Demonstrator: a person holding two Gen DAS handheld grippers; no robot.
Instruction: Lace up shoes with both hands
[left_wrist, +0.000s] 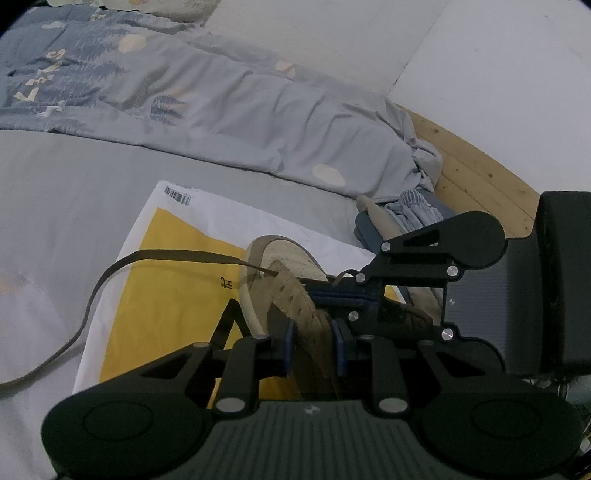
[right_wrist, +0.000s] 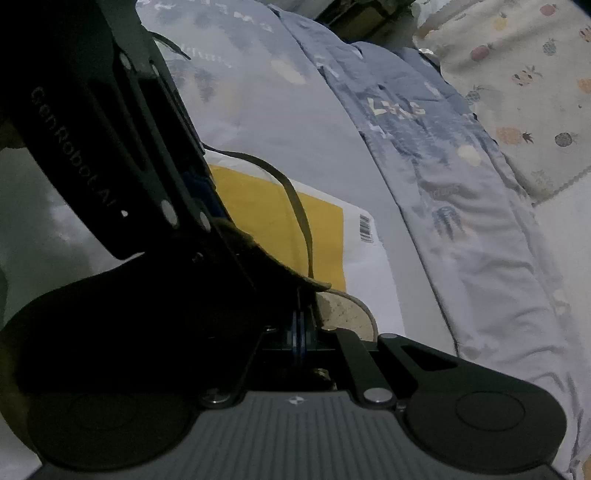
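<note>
- My left tool grips the shoe flap; I keep it steady.
- My right tool is clenched, maybe on the lace; I pull gently toward the bed edge.

shoe: tan-brown suede flap, pale beige perforated insole, cream rim
lace: dark brown, flat
bag: white with a large yellow panel, black barcode by one corner, a black character printed on the yellow
bed sheet: plain light grey
quilt: grey-blue, darker blue tree shapes, cream discs, pale lettering
pillow: cream, small pineapple and fruit print
bed frame: light wood
grippers: black, blue pads
</note>
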